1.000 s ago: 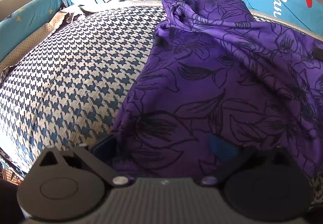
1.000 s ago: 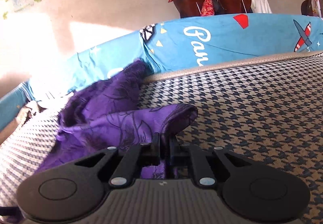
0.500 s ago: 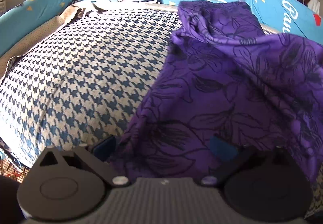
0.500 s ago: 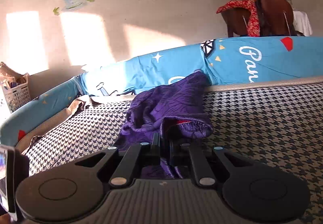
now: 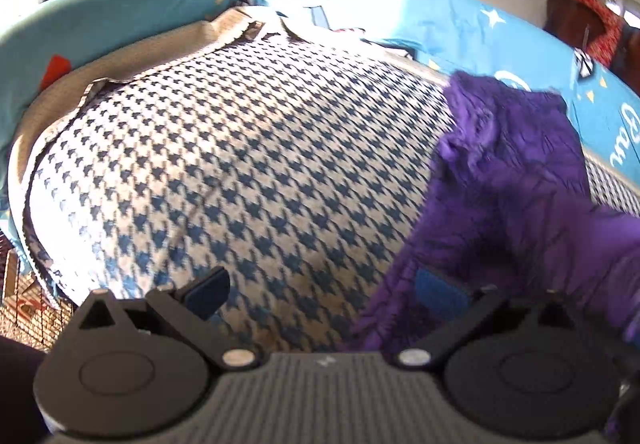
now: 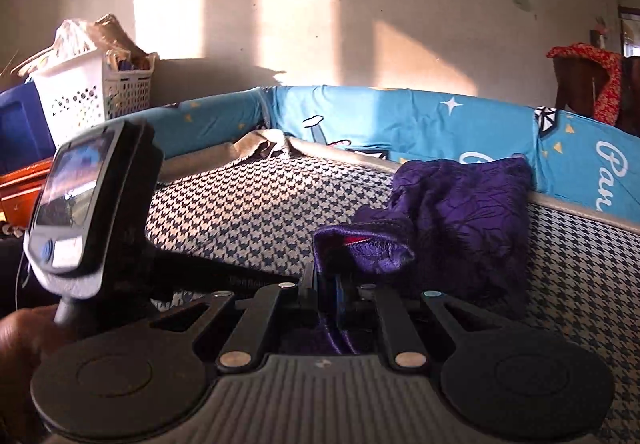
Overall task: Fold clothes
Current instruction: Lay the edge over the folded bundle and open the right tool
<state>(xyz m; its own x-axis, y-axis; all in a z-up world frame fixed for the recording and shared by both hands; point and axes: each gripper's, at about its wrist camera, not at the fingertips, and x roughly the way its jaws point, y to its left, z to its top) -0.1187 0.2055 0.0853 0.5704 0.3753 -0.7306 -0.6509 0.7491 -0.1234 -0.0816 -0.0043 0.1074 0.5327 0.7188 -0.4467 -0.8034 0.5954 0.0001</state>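
Observation:
A purple garment with a dark flower print (image 5: 512, 184) lies bunched on the right side of a houndstooth bed cover (image 5: 240, 172). My left gripper (image 5: 324, 292) is open just above the cover. Its right finger (image 5: 438, 290) lies against the garment's near edge, and only bare cover shows between the jaws. My right gripper (image 6: 328, 284) is shut on a folded hem of the garment (image 6: 468, 220), holding it raised in front of the pile. The screen (image 6: 68, 204) on the back of the left unit shows at the left of the right wrist view.
A blue padded bumper (image 6: 400, 120) runs round the bed's far side. A white laundry basket (image 6: 92, 92) stands beyond the left corner, and a chair draped in red cloth (image 6: 592, 84) stands at the far right. A hand (image 6: 20, 340) grips the left unit.
Both views have swung left. The right gripper carried the gripped hem leftward across the bed. The garment no longer covers the left gripper's jaws and now sits to their right.

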